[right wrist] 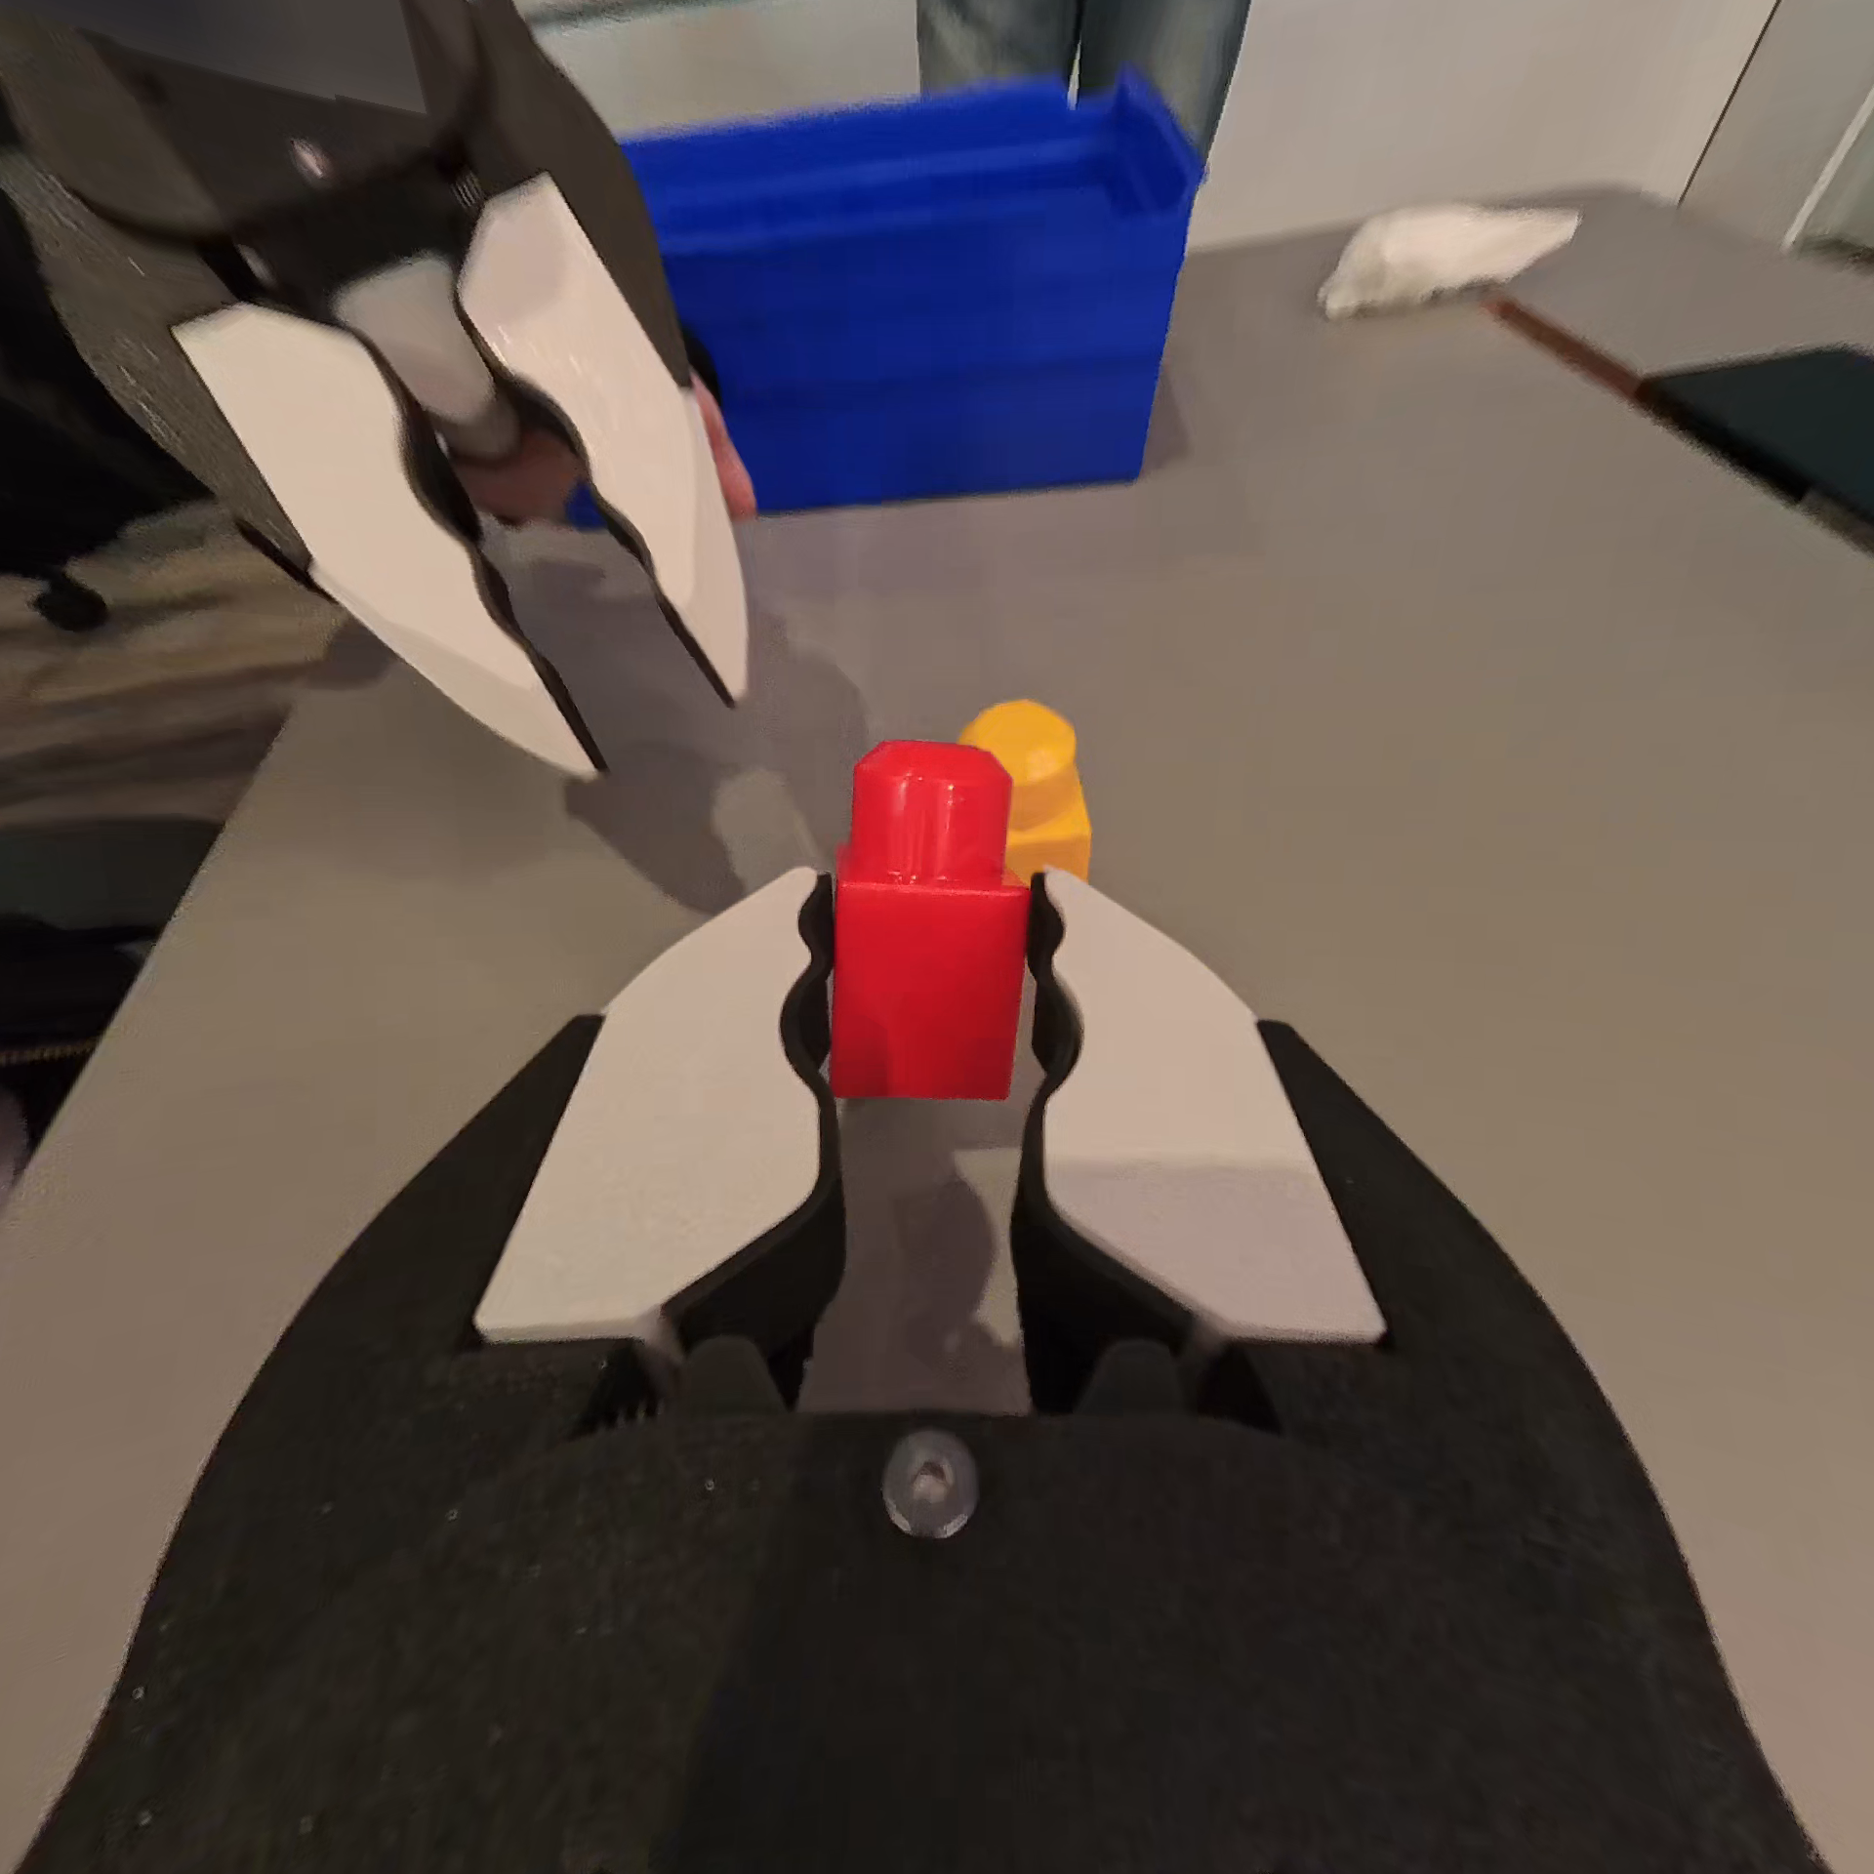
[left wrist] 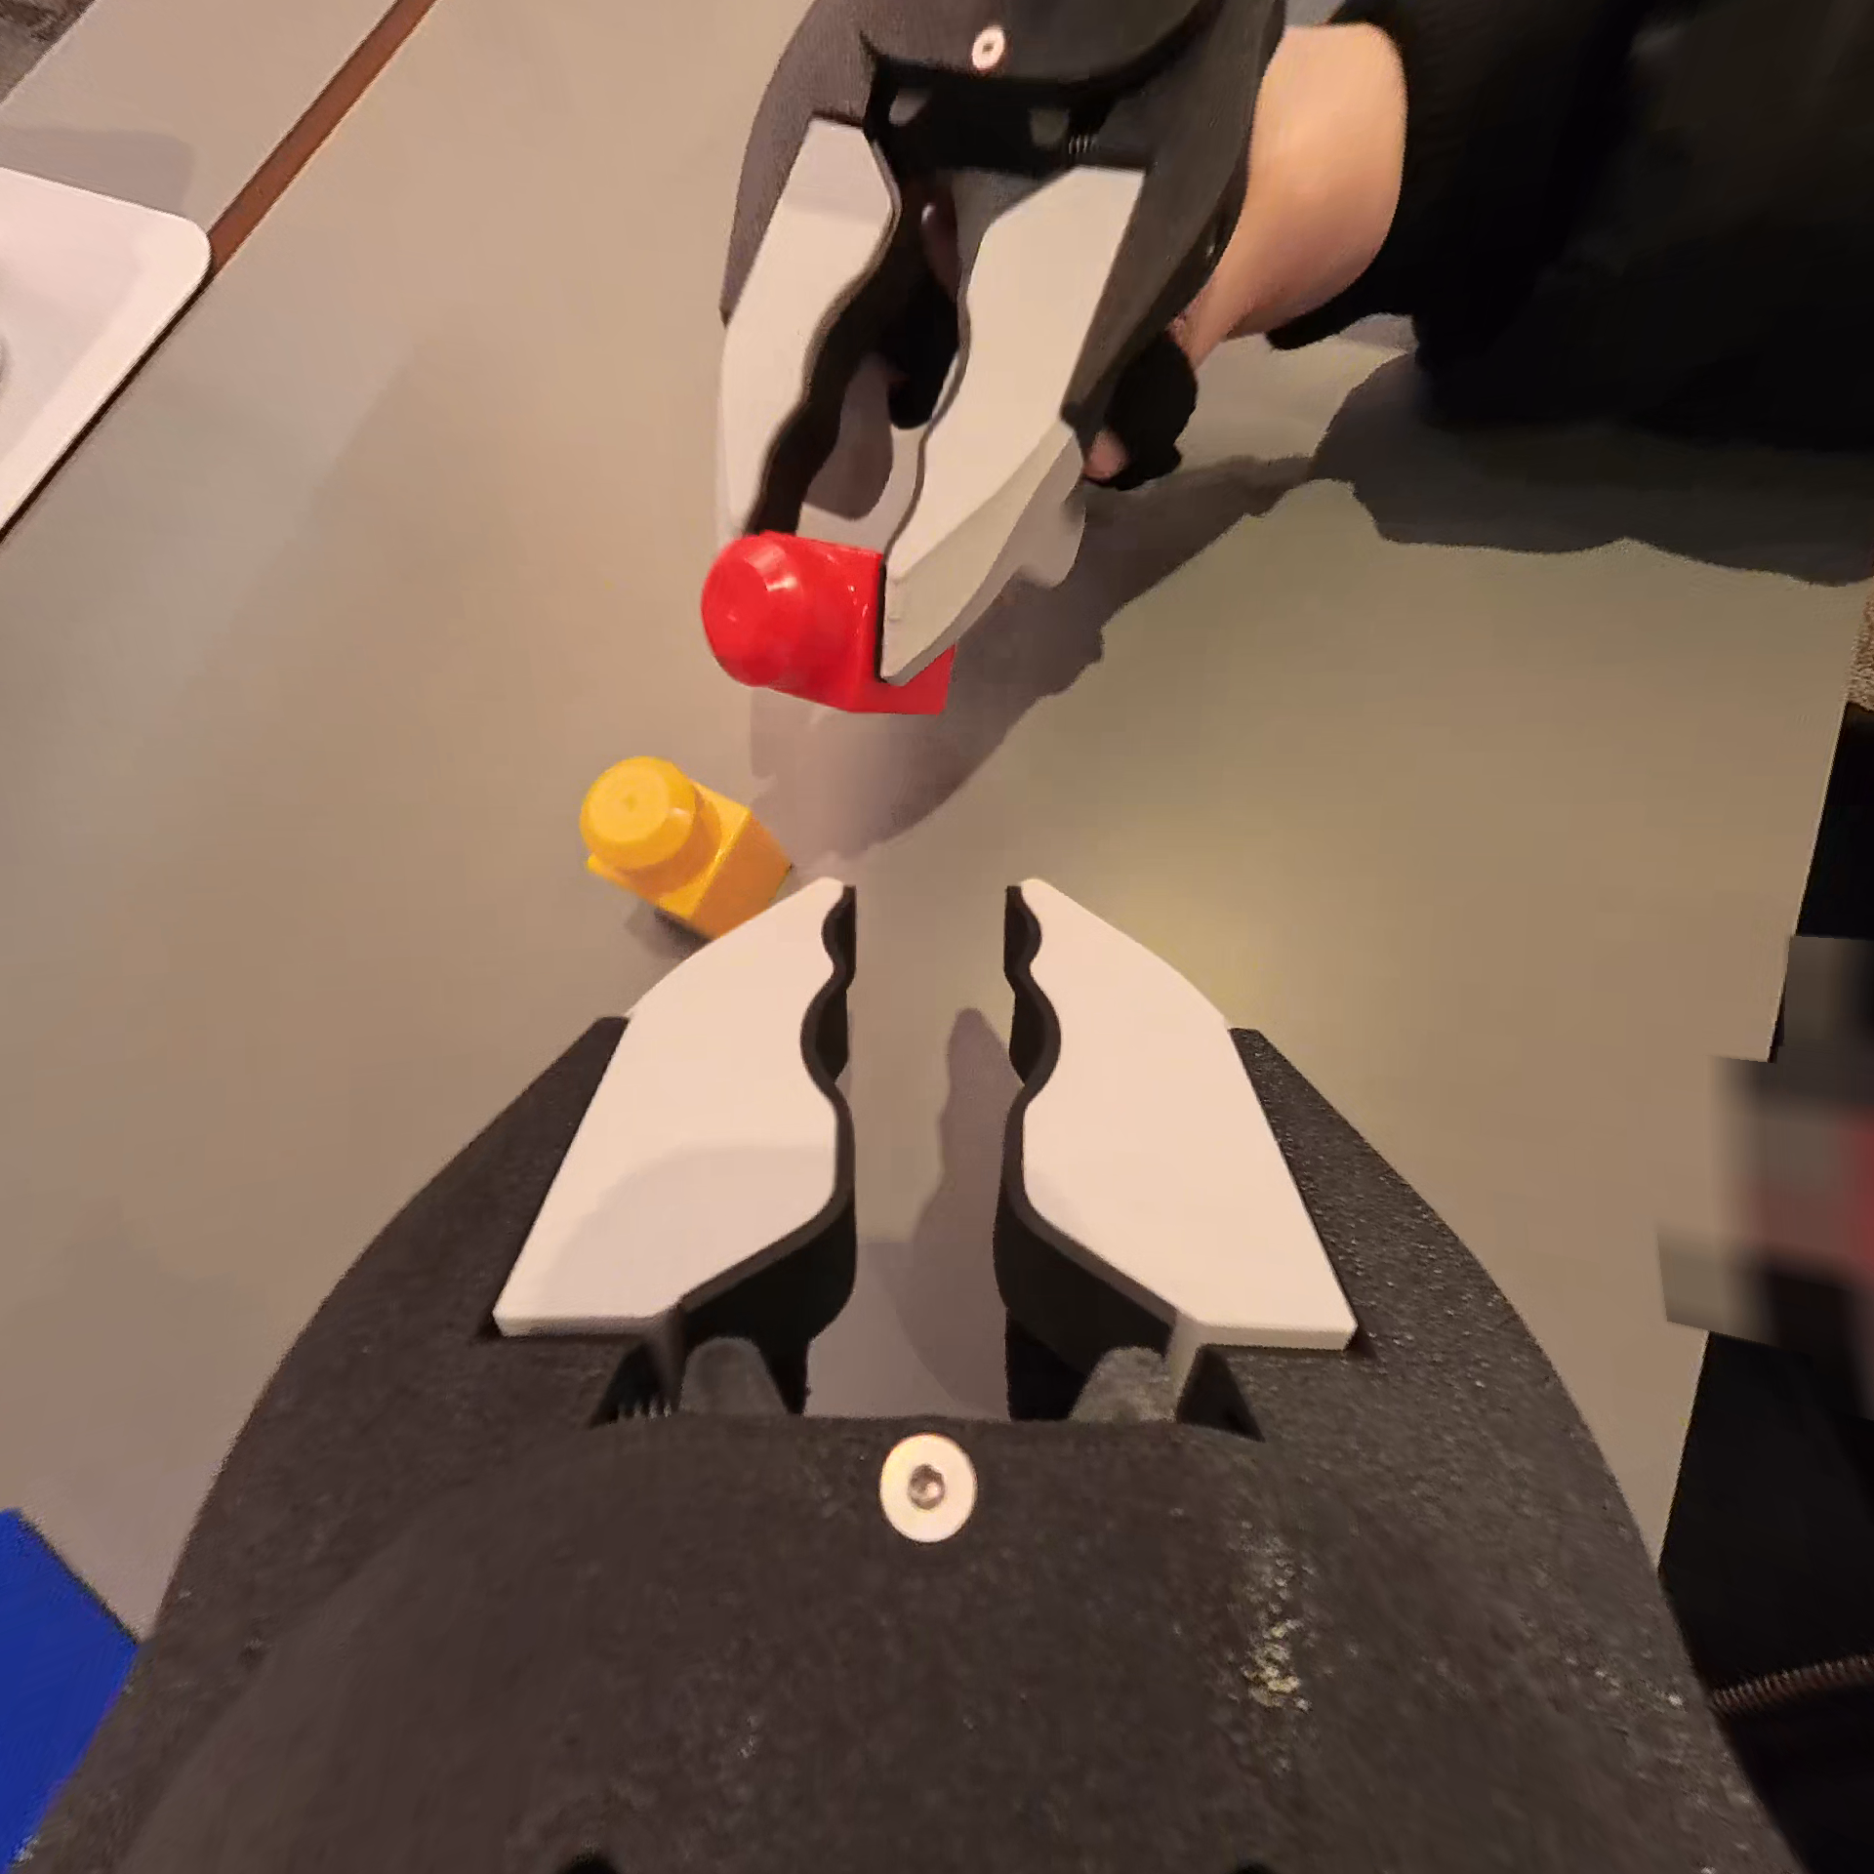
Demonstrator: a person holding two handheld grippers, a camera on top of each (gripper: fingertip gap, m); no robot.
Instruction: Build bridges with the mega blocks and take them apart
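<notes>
So the right gripper [right wrist: 928, 913] is clamped on a red single-stud mega block [right wrist: 923, 974], held by its square body with the stud pointing away from the wrist camera, up off the grey table [left wrist: 1318, 811]. From the left wrist view the block looks tipped on its side in the air, stud aimed toward that camera. The yellow single-stud block [left wrist: 679, 847] sits on the table just below and beside it, leaning a bit rather than standing square. The left gripper [left wrist: 928, 892] has its fingers parted with nothing between them, hovering right next to the yellow block.

My guess is the red one is either going down next to the yellow as a second pillar or getting dropped off. If it's a pillar, I'd rotate the wrist so the stud faces up first, set it flat, then let go. Straighten the yellow with the free gripper too. Blue bin [right wrist: 913, 304] is at the far side.
</notes>
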